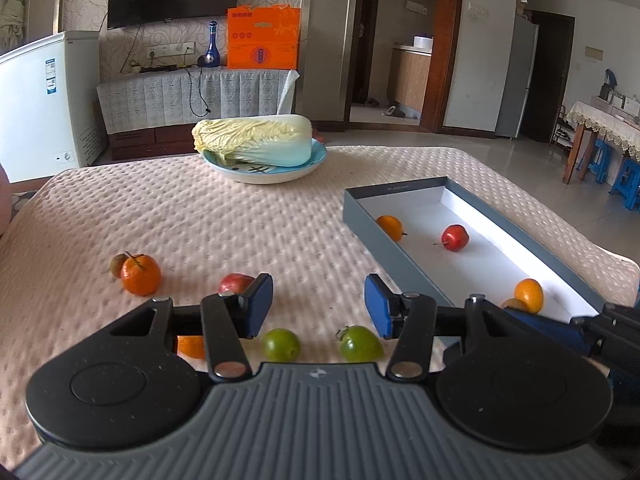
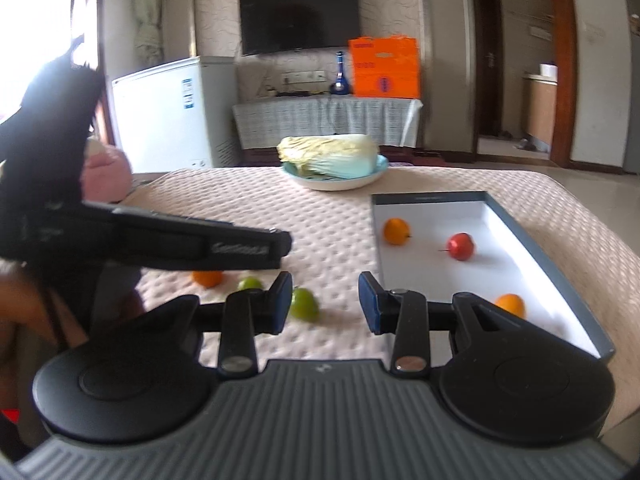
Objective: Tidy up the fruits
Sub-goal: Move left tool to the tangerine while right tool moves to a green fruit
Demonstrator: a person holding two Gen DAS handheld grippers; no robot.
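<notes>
The tabletop (image 1: 208, 220) wears a dimpled, quilted pink cloth, matt. The box (image 1: 356, 216) looks like grey card with a smooth white lining. Limes (image 1: 281, 345) and the red apple (image 1: 455, 237) shine glossy; the oranges (image 1: 141, 274) are finely pitted. The cabbage plate (image 1: 316, 158) is glazed ceramic. The left tongs (image 1: 319, 306) are matt black plastic with blue rubbery pads (image 1: 262, 300) and metal rivets (image 1: 229, 368).
</notes>
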